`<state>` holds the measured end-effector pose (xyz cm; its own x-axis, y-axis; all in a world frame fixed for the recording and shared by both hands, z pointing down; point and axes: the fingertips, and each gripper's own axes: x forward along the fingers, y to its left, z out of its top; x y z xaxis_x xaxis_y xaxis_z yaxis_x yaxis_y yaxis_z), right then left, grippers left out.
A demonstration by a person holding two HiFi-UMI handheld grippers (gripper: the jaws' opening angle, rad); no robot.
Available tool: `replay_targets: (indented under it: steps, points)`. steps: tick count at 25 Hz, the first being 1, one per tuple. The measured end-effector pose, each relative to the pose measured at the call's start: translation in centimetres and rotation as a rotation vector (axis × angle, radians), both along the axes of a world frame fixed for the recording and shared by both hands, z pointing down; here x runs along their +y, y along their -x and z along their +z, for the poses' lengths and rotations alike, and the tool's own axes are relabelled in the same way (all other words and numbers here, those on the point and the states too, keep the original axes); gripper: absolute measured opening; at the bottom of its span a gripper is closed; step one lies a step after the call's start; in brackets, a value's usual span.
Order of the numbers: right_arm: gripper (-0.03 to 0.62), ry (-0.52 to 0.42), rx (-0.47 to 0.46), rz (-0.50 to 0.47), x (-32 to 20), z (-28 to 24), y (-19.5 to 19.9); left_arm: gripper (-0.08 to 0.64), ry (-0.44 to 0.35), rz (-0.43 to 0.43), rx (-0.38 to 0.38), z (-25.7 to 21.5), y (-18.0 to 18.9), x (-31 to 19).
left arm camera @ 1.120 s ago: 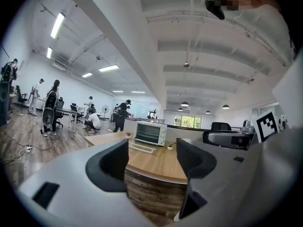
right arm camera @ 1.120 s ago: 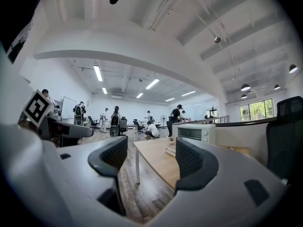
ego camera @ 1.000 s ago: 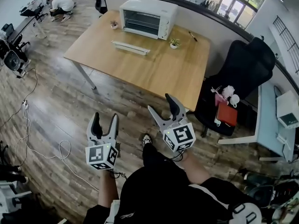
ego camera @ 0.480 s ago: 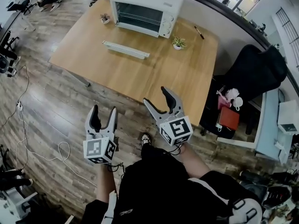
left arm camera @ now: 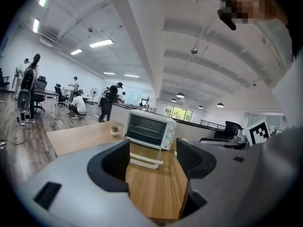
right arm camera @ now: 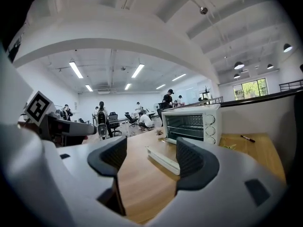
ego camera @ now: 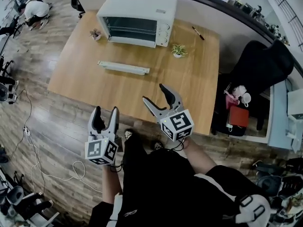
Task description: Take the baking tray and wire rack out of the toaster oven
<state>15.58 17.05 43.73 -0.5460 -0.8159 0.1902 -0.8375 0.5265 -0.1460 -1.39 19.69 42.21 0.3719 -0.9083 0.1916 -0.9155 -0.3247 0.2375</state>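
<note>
A white toaster oven (ego camera: 135, 17) stands at the far edge of a wooden table (ego camera: 189, 86). Wire rack bars (ego camera: 129, 30) show through its front; I cannot make out a tray. The oven (left arm camera: 147, 129) appears beyond the jaws in the left gripper view, and the oven (right arm camera: 191, 123) also in the right gripper view. My left gripper (ego camera: 105, 111) is open and empty over the floor, short of the table's near edge. My right gripper (ego camera: 155, 93) is open and empty just above that edge. Both point toward the oven from well away.
A long white bar (ego camera: 123, 68) lies on the table in front of the oven. A small potted plant (ego camera: 178, 50), another pot (ego camera: 96, 33) and a pen (ego camera: 198, 33) sit near the oven. A black chair (ego camera: 258, 65) stands right of the table. Cables (ego camera: 33, 141) trail on the floor.
The table and oven have come nearer as the person stepped forward. Both grippers moved along toward the table and stayed open and empty.
</note>
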Motion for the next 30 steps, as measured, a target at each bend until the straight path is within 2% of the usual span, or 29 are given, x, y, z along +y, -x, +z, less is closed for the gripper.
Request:
replay_targets:
  steps: [6, 11, 15, 18, 22, 27, 30]
  points:
    - [0.324, 0.004, -0.02, 0.14, -6.1, 0.0, -0.1, 0.301, 0.003, 0.148, 0.006, 0.4, -0.3, -8.9]
    - [0.324, 0.06, -0.043, 0.265, -11.2, 0.9, 1.5, 0.301, 0.042, 0.287, 0.026, 0.4, 0.4, -16.8]
    - [0.324, 0.101, -0.073, 0.336, -14.9, 2.0, 3.1, 0.301, 0.075, 0.385, 0.028, 1.4, 1.0, -21.3]
    - [0.324, 0.127, -0.085, 0.388, -16.5, 3.2, 4.1, 0.301, 0.099, 0.427, 0.043, 2.5, 1.9, -23.9]
    - [0.322, 0.157, -0.134, 0.474, -17.5, 4.1, 4.5, 0.301, 0.148, 0.484, 0.101, 3.9, 2.0, -26.2]
    - [0.321, 0.158, -0.182, 0.52, -18.7, 4.1, 5.6, 0.301, 0.23, 0.551, 0.27, 4.4, 0.4, -27.4]
    - [0.321, 0.17, -0.239, 0.548, -19.7, 4.7, 5.2, 0.301, 0.268, 0.553, 0.303, 5.4, -0.1, -28.4]
